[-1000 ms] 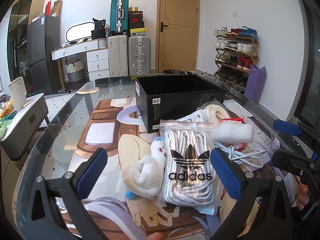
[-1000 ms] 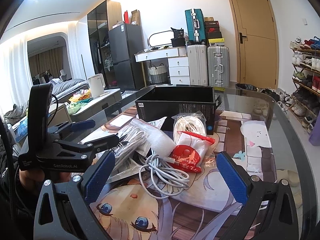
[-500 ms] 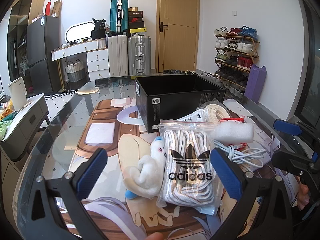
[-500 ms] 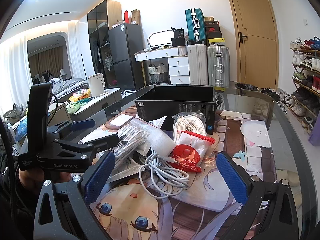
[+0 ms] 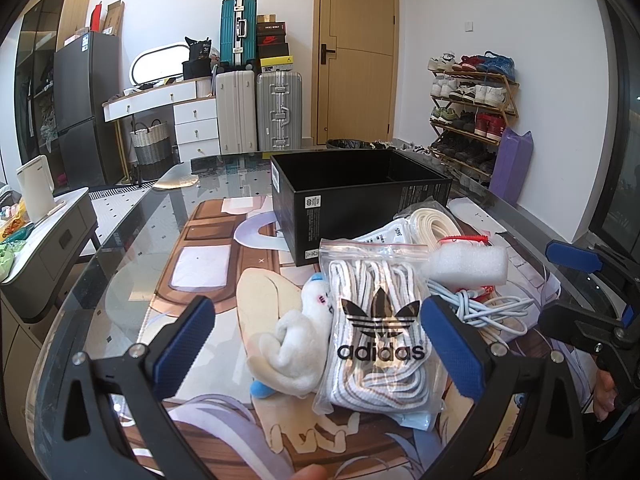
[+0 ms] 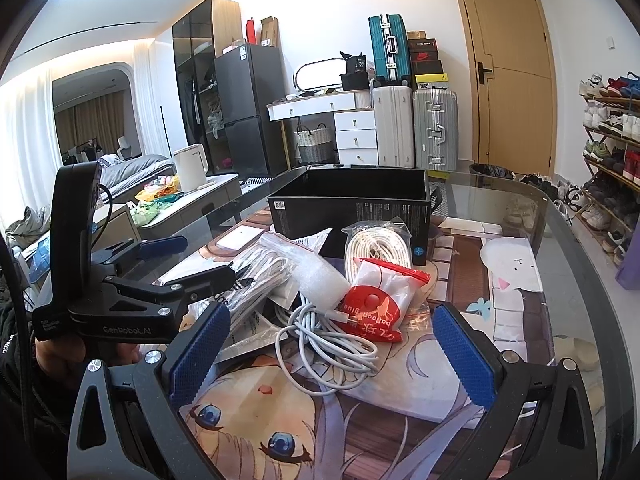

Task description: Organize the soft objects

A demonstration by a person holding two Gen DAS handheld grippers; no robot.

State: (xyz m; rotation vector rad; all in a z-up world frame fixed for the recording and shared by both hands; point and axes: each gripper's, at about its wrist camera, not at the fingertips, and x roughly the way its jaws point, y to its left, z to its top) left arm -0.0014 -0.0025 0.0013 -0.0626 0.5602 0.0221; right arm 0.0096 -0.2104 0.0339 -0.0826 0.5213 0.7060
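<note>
While both grippers hovered with blue pads spread wide and nothing between them, the soft items lay heaped on the glass table's near half:

Left gripper (image 5: 316, 344): released, held low over the table's near edge, its fingers framing the plush toy and the shoelace bag without touching either.

Right gripper (image 6: 330, 354): released, poised just above the coiled cable.

Plush toy (image 5: 292, 352): white with blue tips, lying on the printed mat (image 5: 208, 264), touching the left side of the shoelace bag.

Shoelace bag (image 5: 374, 328): clear zip bag marked "adidas", full of striped white laces, nearest the table's front edge.

Cable (image 6: 320, 340): pale coil beside the bag, partly under the foam block.

Foam block (image 5: 466, 266): white, resting atop the heap.

Red pouch (image 6: 380, 308): zip bag with a red label, behind the cable.

Rope coil (image 6: 378, 246): cream, bagged, leaning against the box.

Black box (image 5: 356, 196): open-topped, toward the table's middle, behind the heap.
</note>
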